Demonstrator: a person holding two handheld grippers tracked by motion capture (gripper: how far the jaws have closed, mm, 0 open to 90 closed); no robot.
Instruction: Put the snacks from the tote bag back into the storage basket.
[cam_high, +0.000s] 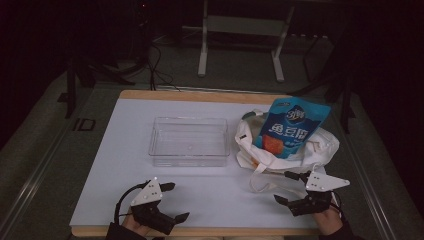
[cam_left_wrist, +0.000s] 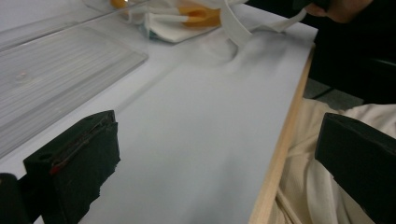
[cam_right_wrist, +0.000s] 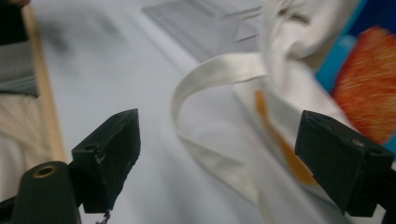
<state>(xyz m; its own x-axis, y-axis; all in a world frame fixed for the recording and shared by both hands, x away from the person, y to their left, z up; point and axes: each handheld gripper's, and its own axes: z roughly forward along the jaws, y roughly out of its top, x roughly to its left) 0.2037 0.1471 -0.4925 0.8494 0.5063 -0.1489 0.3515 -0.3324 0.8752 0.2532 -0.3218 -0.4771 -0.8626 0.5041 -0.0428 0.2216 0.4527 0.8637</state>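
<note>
Tote bag (cam_high: 295, 150) w/ blue snack pouch (cam_high: 290, 125) sits right of clear tray (cam_high: 189, 142). Right gripper (cam_high: 289, 187) spread, nothing pinched, just beside bag strap (cam_right_wrist: 210, 74). Left gripper (cam_high: 175, 202) also spread wide, empty, near table (cam_high: 125, 165) front edge.

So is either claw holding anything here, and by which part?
Nothing is held. The left claw and right claw are both open; the bag's strap lies ahead of the right one, untouched.

Both hands come in low at the near edge. The left claw (cam_high: 170, 202) has its jaws wide apart, holding nothing. The right claw (cam_high: 286, 187) is wide apart too, and holds nothing.
</note>
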